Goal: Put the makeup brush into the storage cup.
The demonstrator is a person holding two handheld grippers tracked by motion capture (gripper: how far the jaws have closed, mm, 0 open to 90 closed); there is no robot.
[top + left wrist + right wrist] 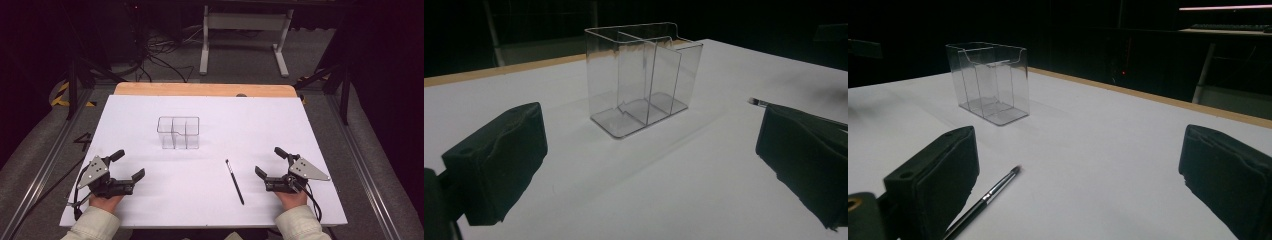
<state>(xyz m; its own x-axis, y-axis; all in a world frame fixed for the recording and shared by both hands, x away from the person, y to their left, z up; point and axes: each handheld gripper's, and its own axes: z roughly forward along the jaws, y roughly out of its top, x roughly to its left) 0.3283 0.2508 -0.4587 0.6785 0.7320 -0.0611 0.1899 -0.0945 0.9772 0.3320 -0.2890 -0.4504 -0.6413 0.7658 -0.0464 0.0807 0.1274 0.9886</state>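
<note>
Nearest the lens in the high view are my two sleeves at the bottom edge, each hand resting on the near part of the white counter (150,107). My left gripper (131,166) sits at the lower left of the frame and my right gripper (269,162) at the lower right. Both have their jaws spread wide with nothing between them, angled inward toward the middle, which reads to me as a ready stance before any grasp.

The thin black brush (234,181) lies flat on the counter just left of the right gripper, bristle tip pointing toward the top of the frame. In the right gripper view it runs up from beside the left jaw (983,200), so that hand looks best placed to take it.

The clear divided organizer (178,132) stands upright at the centre of the frame, well apart from both grippers and from the brush. Its open top faces up, so I judge it a likely place to drop the brush, with the left hand free to steady it.
</note>
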